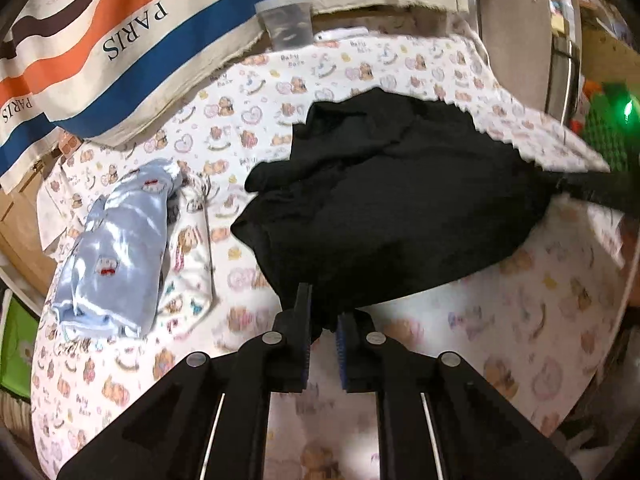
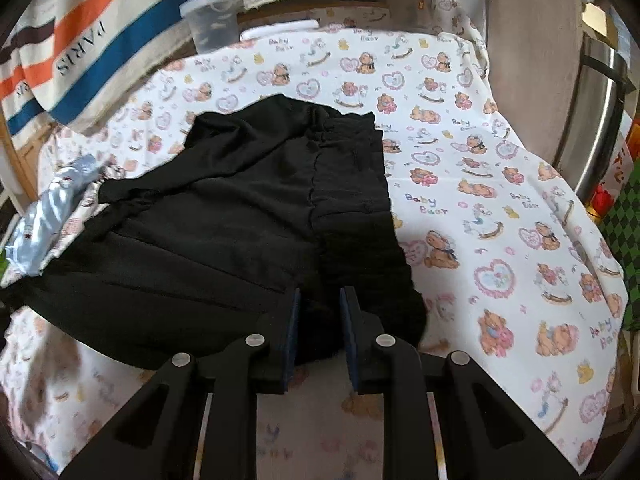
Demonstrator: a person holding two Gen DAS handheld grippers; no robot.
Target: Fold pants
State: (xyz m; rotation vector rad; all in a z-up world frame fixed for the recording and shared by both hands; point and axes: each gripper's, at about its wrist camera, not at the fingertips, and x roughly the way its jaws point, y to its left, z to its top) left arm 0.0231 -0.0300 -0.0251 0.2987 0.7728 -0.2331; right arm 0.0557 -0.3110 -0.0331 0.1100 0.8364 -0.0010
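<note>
Fabric fills the left wrist view: the black soft cloth pants (image 1: 384, 200) lie bunched on the bench covered with a white bear-print sheet (image 1: 540, 320), and the left tool (image 1: 323, 322) has its jaws nearly together, pinching a near edge of the pants that rises off the sheet. At the far right of this view a dark band of the same cloth stretches off toward the frame edge. A pale blue folded garment (image 1: 120, 240) sits well apart to the left, and a clear plastic tub (image 1: 288, 24) stands at the far edge

Through the right wrist view, the right tool (image 2: 320, 320) is clamped on a bunched near corner of the pants, close to the gathered waistband (image 2: 352, 152) that runs away from the camera. Judging by the rumpled, uneven spread, folding has barely begun: both near edges are gripped, but no neat crease shows yet and the whole fold remains to be done
</note>
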